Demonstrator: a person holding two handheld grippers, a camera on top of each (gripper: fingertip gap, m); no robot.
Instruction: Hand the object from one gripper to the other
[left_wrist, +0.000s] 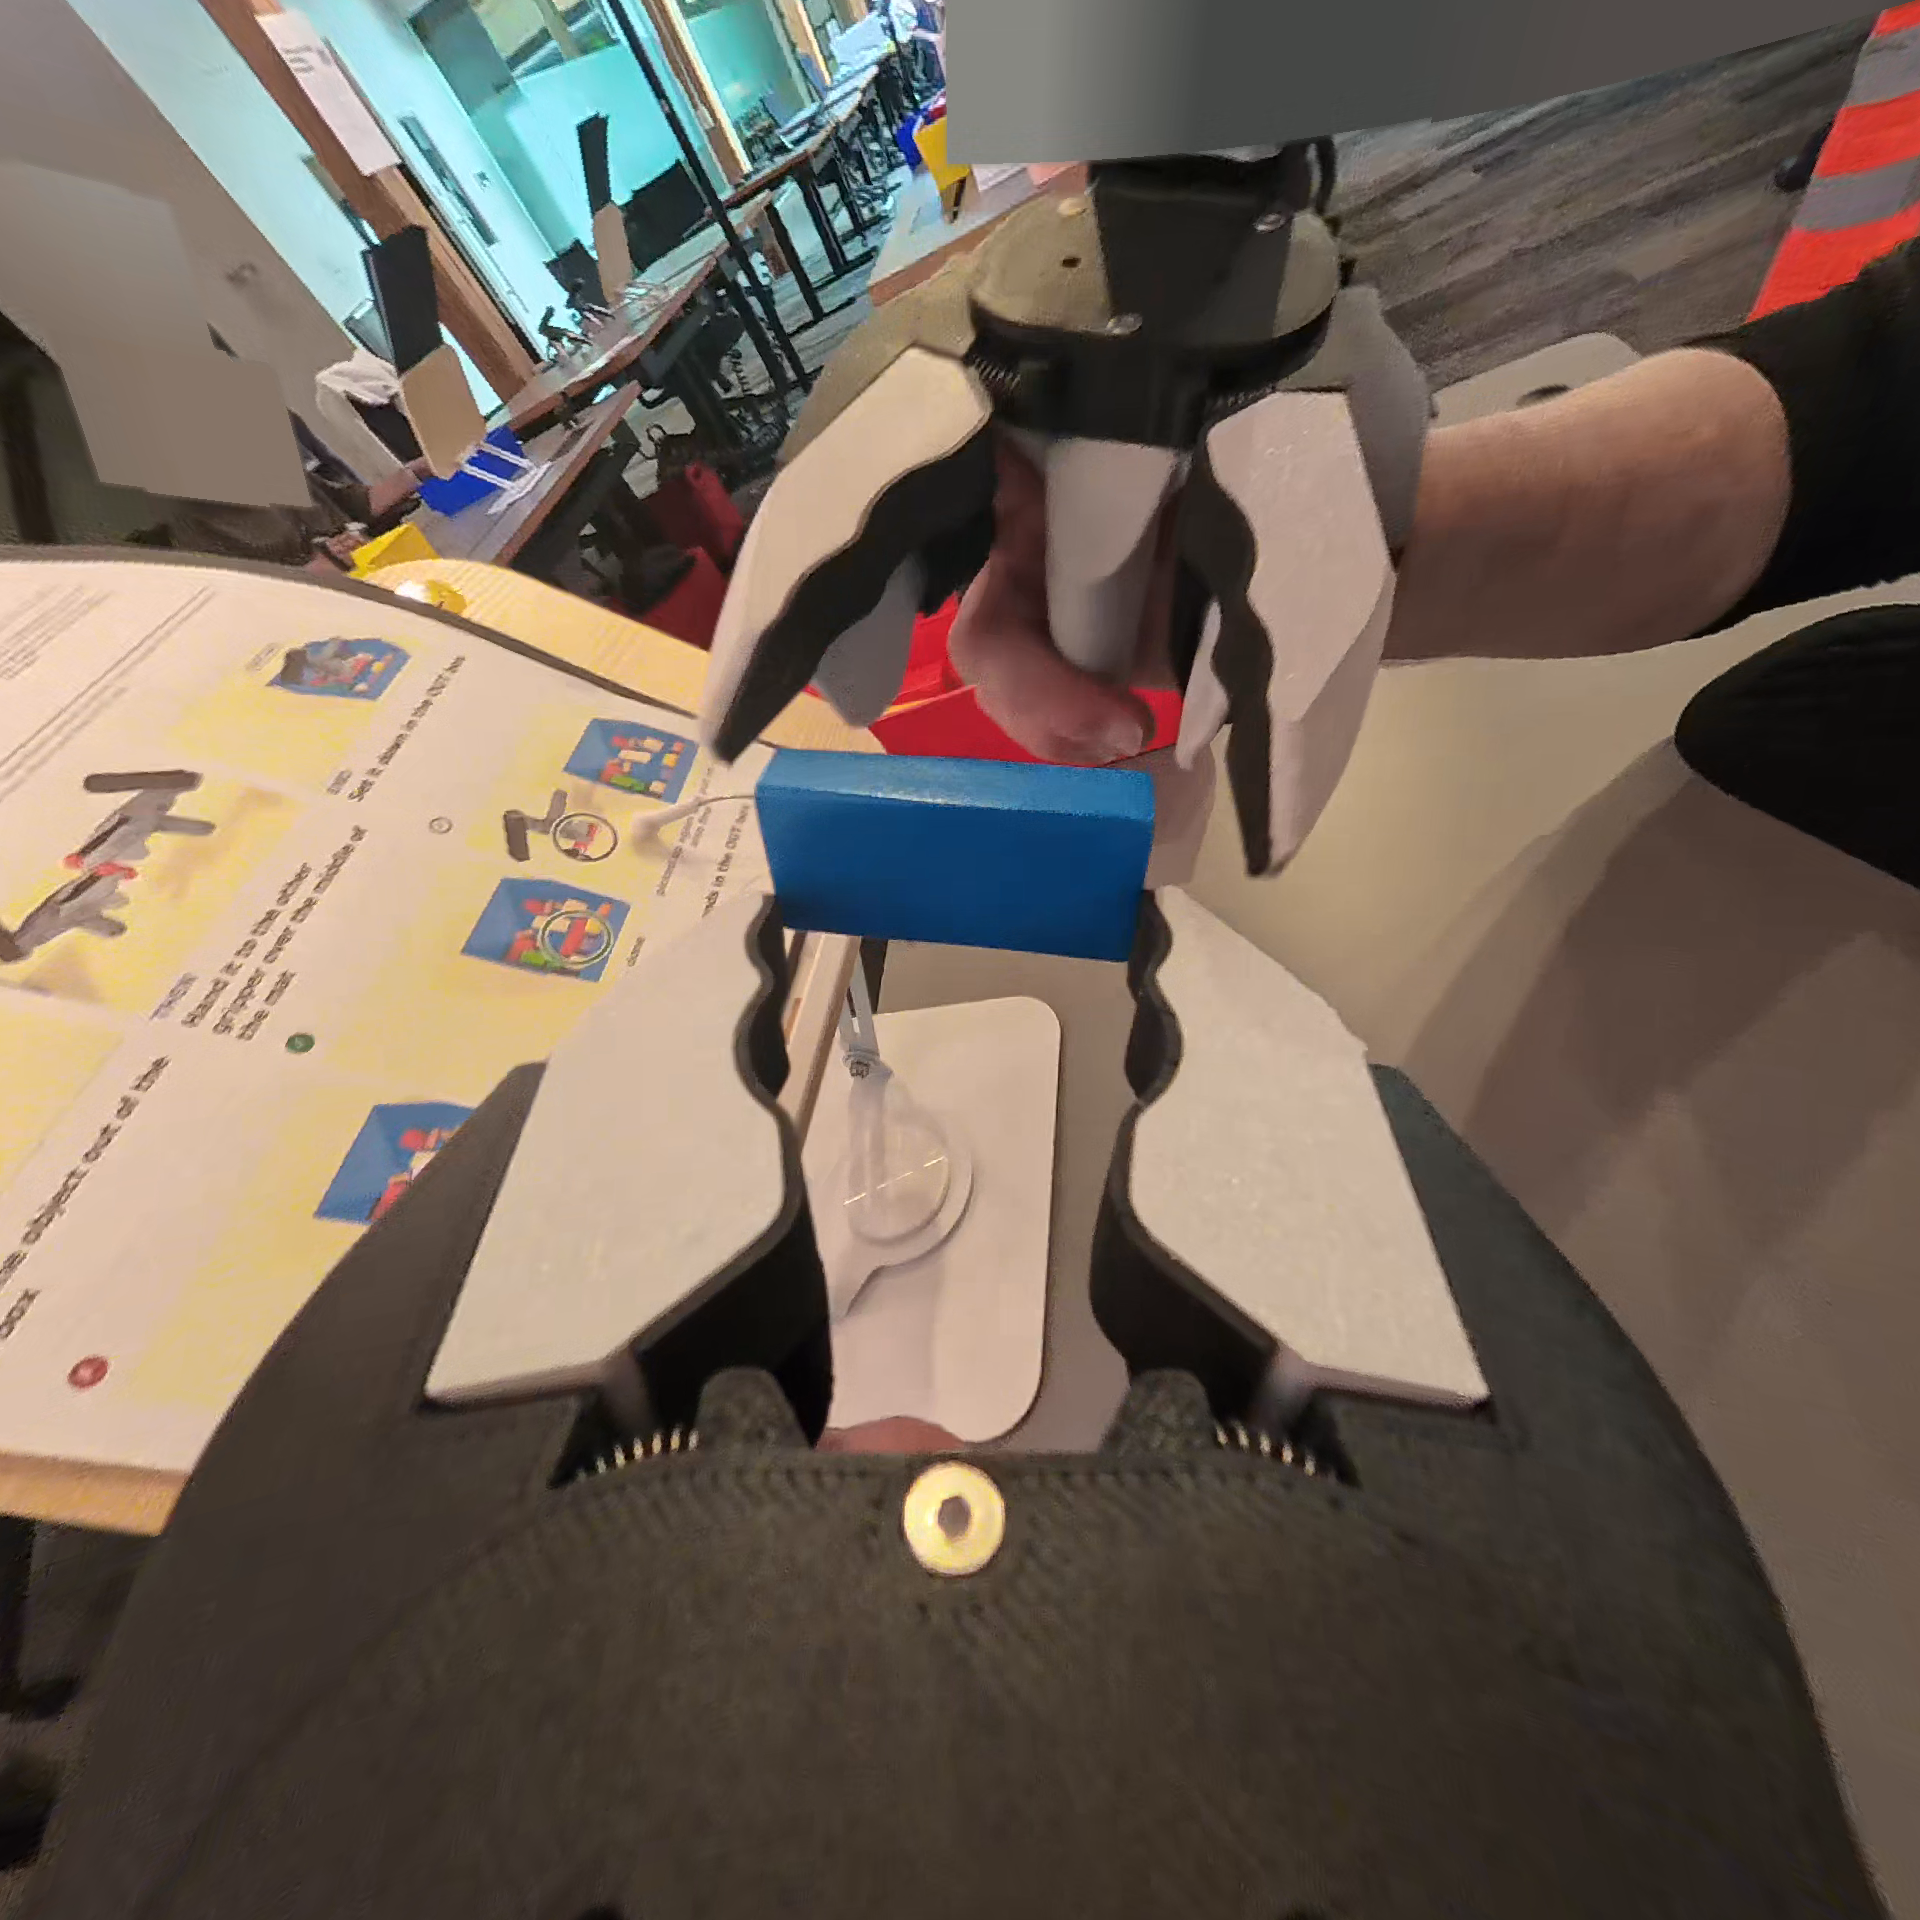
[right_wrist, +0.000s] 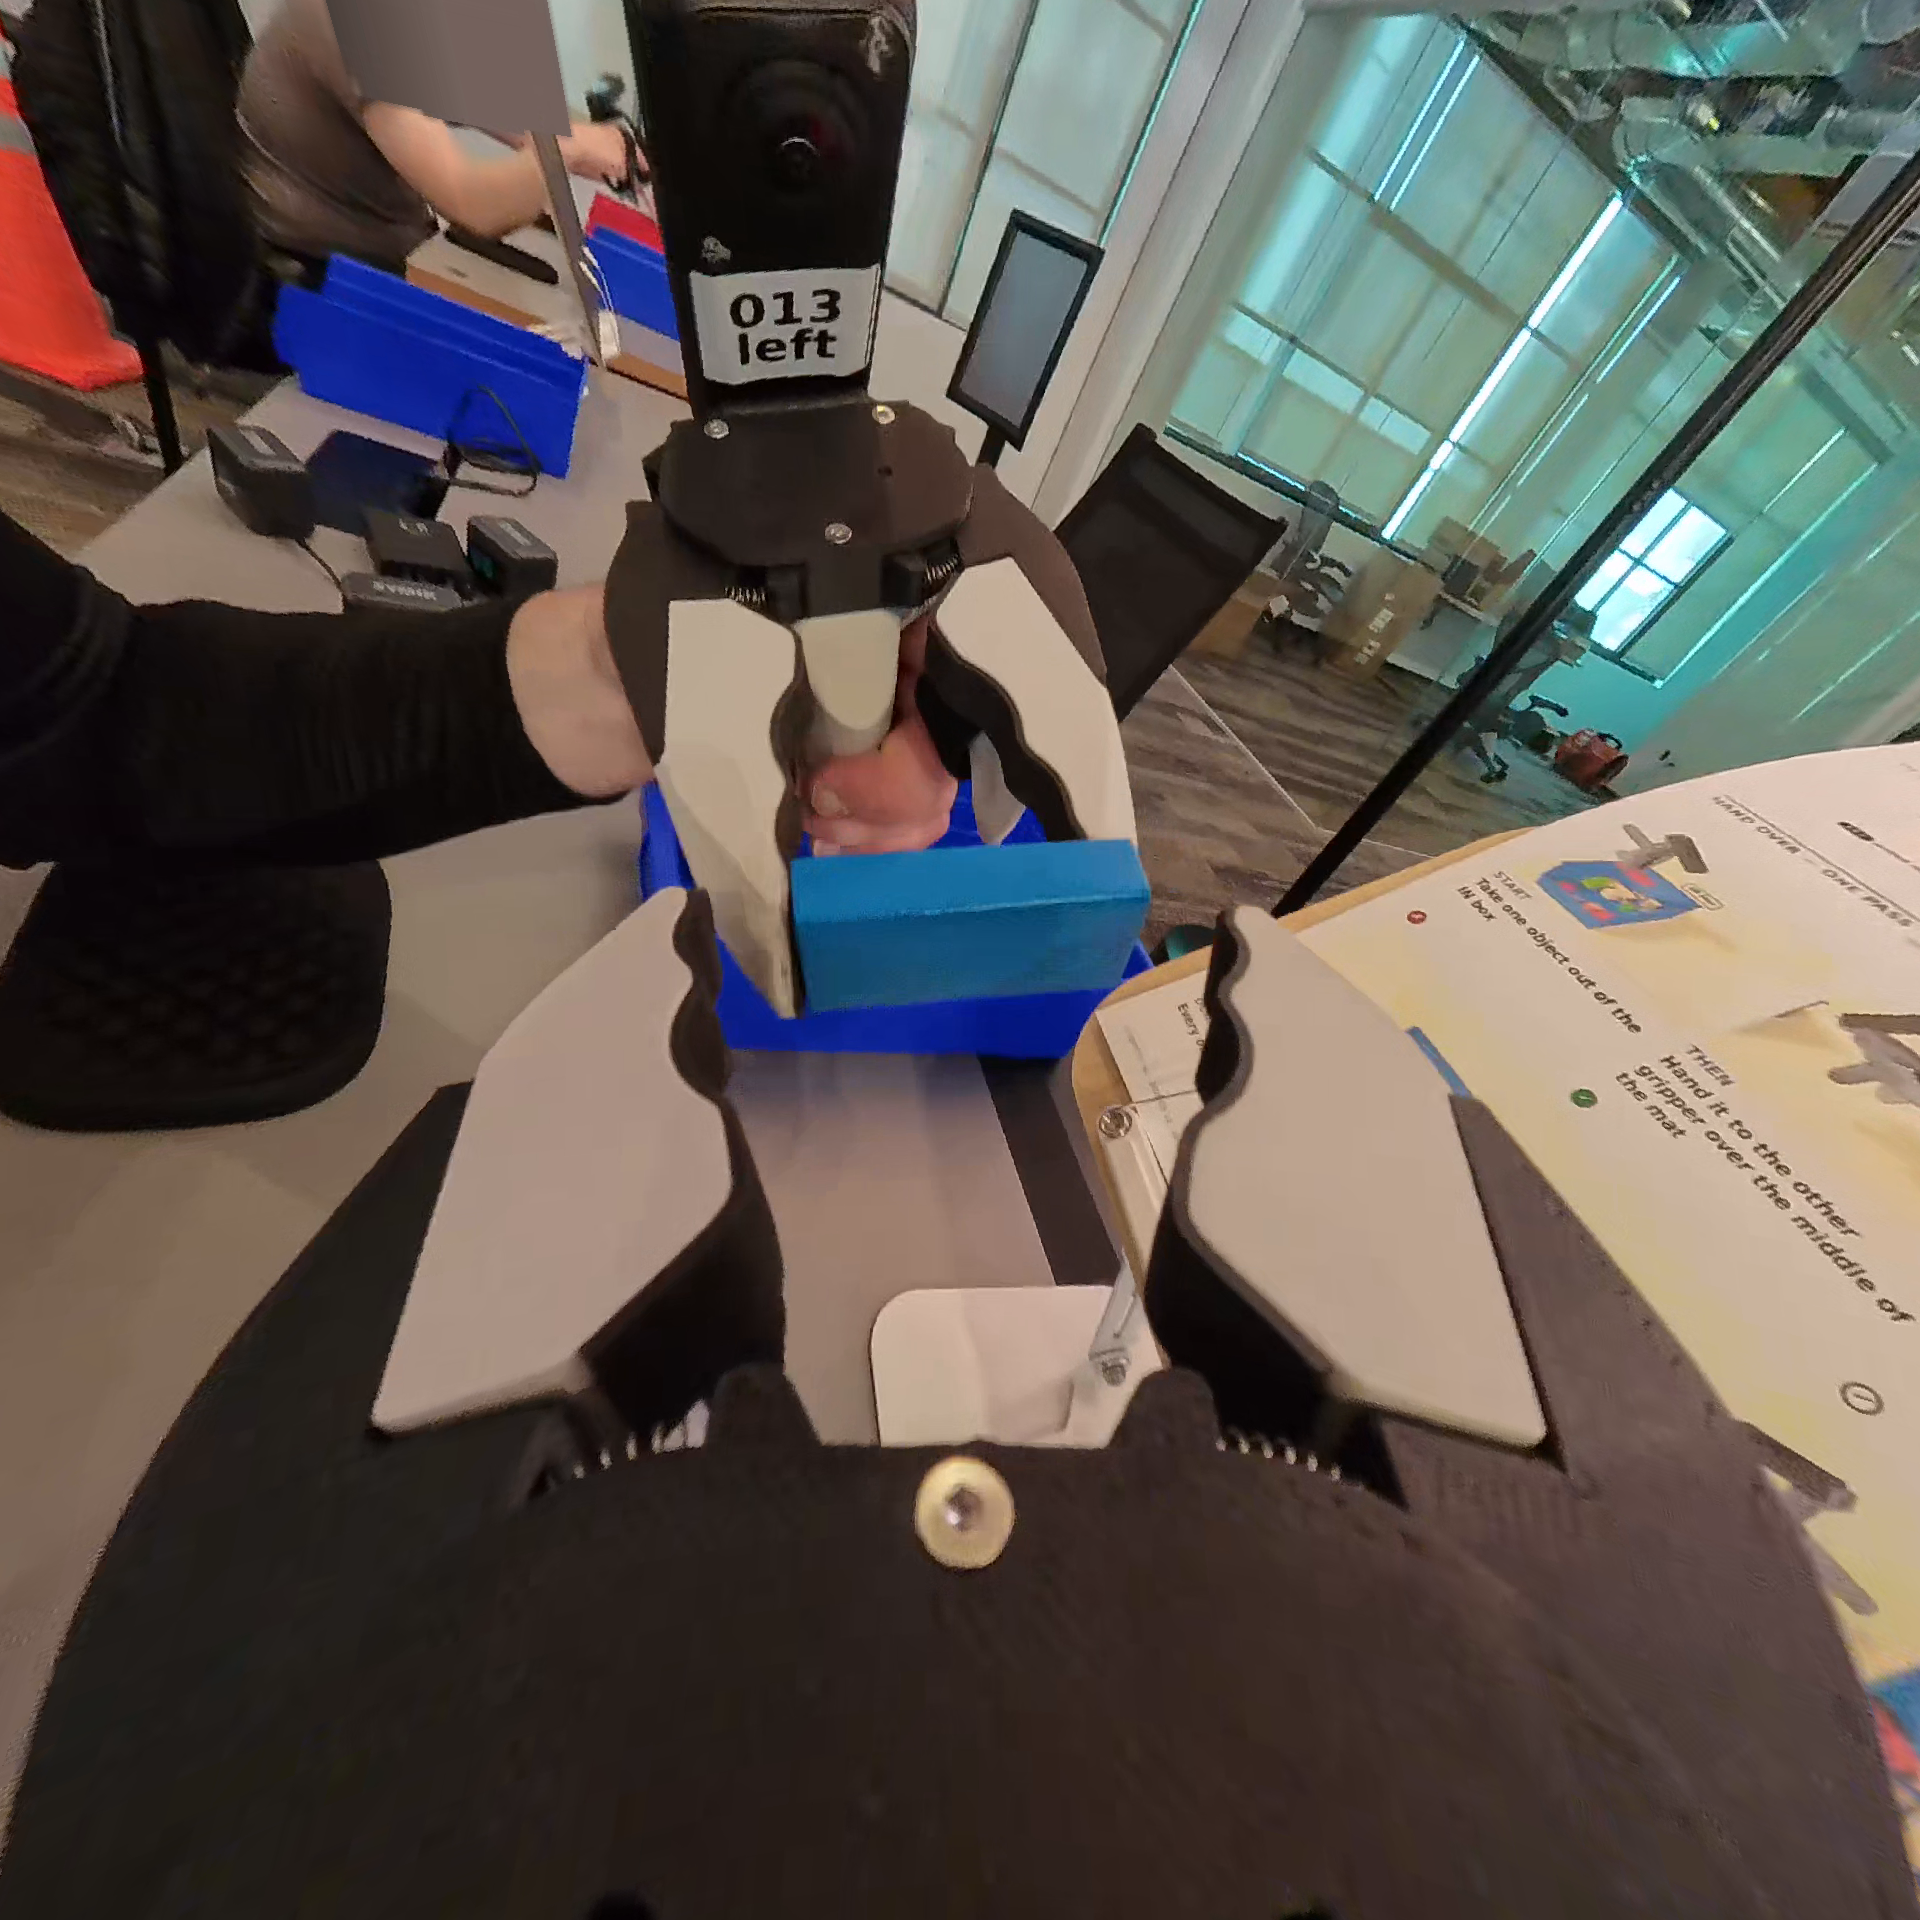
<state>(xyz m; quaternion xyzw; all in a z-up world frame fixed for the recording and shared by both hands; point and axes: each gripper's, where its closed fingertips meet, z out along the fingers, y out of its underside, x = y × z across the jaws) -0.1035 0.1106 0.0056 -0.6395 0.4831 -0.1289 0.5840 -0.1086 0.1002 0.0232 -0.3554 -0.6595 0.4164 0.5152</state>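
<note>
Left wrist view: the blue block (left_wrist: 956, 852) is clamped endwise between the fingertips of the left gripper (left_wrist: 951, 935), held in the air above the white mat (left_wrist: 977, 1351). Facing it, the right gripper (left_wrist: 997, 800) is spread wide, its fingers (left_wrist: 774, 665) clear of the block on both sides. The handover is judged done, the block now carried by the left gripper alone; next, the right gripper would need to be drawn back, and the block kept steady. A pale grey table (right_wrist: 208, 1299) is seen below, with an instruction sheet (right_wrist: 1662, 1039) on a wooden board and a blue bin (right_wrist: 894, 1023) beyond; an office with glass partitions lies behind.
</note>
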